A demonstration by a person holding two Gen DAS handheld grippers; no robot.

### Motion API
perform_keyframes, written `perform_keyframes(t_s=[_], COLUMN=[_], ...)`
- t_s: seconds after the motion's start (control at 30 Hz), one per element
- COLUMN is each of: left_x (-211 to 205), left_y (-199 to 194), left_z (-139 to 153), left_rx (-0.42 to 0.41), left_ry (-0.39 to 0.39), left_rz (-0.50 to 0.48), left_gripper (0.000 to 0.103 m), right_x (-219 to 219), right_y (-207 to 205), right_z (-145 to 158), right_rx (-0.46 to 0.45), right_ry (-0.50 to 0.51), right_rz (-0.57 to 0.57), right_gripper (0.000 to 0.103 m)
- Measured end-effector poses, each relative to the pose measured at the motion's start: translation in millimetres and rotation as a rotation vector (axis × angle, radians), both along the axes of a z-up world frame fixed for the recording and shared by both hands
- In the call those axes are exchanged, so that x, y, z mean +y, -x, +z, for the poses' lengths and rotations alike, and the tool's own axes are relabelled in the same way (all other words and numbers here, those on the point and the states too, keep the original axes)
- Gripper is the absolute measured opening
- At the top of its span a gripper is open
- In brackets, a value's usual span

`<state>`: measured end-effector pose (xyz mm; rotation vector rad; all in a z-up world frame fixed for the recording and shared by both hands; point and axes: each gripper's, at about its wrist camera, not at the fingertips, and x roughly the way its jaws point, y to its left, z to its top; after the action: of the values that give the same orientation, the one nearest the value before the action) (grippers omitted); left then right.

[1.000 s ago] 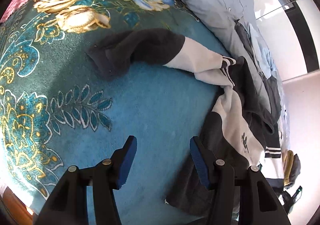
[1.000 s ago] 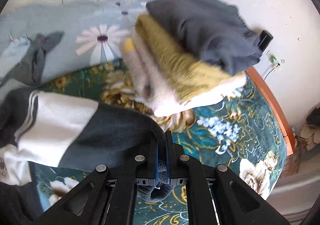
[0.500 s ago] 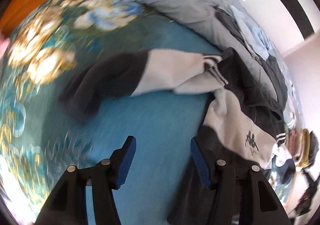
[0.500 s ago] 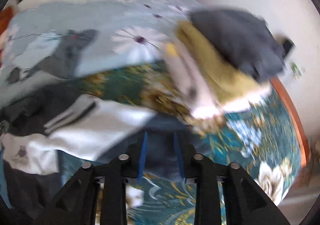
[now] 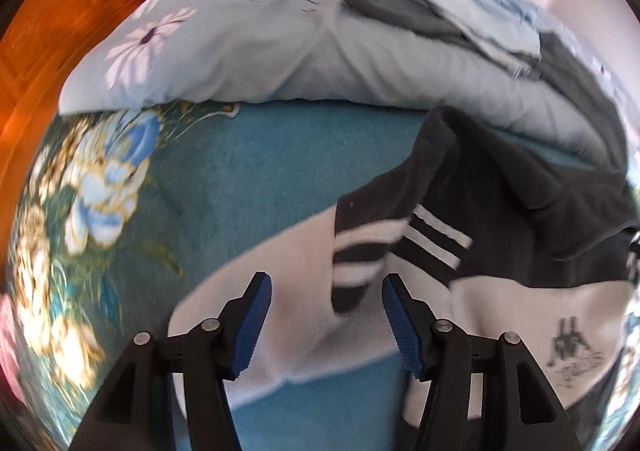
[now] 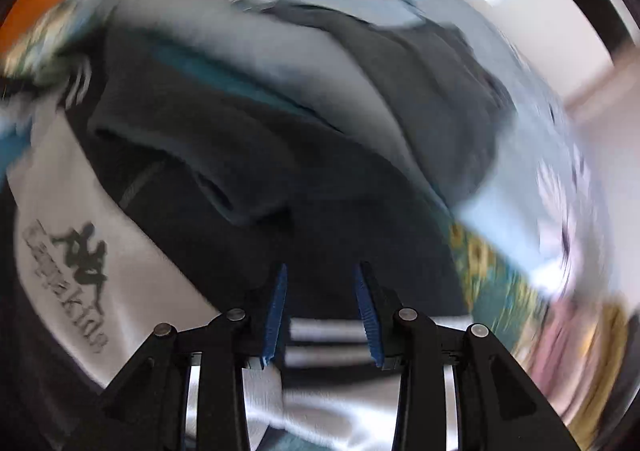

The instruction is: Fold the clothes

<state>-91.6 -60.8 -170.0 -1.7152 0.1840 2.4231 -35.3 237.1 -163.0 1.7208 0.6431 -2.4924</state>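
garment: a black-and-white fleece sweatshirt [image 5: 500,219] with white double stripes and a dark printed logo is spread crumpled on the bed, one white-and-black sleeve laid out toward the lower left of the left wrist view
garment, right view: the same sweatshirt [image 6: 248,155] is seen heavily blurred; its white logo panel is at left, its black body in the middle
left gripper [image 5: 326,315]: blue-padded jaws are held wide apart above the sleeve's striped cuff; nothing is pinched, and no contact with the cloth can be made out
right gripper [image 6: 322,311]: jaws have just been opening and are parted over black and striped cloth; nothing is seen pressed between the pads
bed cover: a teal plush blanket with cream and blue flowers [image 5: 224,187] lies under the sweatshirt
quilt: a pale blue-grey quilt with daisy print [image 5: 248,47] is bunched just behind the sweatshirt, with grey and light blue clothes [image 5: 460,11] on top
frame: an orange wooden bed board [image 5: 52,27] is at upper left
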Motion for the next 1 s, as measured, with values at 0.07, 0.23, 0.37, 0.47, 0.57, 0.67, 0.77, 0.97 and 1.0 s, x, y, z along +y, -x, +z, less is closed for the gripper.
perform_keyframes(t_s=[0.07,0.23,0.37,0.47,0.57,0.67,0.77,0.97,1.0], left_x=[5.0,8.1,4.5,0.7,-4.4,-9.9,-17.9,-46.2,-54.6], left_y=[6.9,17.4,24.5,34.3,49.8,67.6,78.6,75.6,72.0], left_z=[-6.1,-10.7,-10.0,-10.1,-11.5,-17.2,-23.8,-20.0,-14.9], left_rx=[0.0,0.025,0.036,0.036,0.032,0.019,-0.008,-0.043,-0.046], left_ry=[0.0,-0.02,-0.046,-0.046,-0.056,-0.068,-0.095,-0.215,-0.245], left_rz=[-0.027,-0.075,-0.097,-0.113,-0.096,-0.055,-0.013,0.062,0.081], left_gripper=[0.062,0.061,0.058,0.041,0.035,0.035,0.035,0.036,0.036], right_x=[-14.1,-33.0,-33.0,-27.2,-18.9,-5.1,12.9,12.3,10.8], right_y=[7.6,19.9,38.6,70.5,103.7,137.0,166.1,164.8,160.4], right_z=[-4.5,-0.4,7.4,18.0,30.9,34.8,23.0,23.6,28.0], right_rx=[0.009,0.045,0.05,0.064,0.093,0.104,0.063,0.08,0.091], right_ry=[-0.05,-0.054,-0.004,0.05,0.103,0.156,0.232,0.254,0.253], right_rz=[0.067,0.158,0.142,0.072,-0.019,-0.137,-0.296,-0.351,-0.337], right_gripper=[0.037,0.037,0.014,0.012,0.012,0.009,0.009,0.012,0.014])
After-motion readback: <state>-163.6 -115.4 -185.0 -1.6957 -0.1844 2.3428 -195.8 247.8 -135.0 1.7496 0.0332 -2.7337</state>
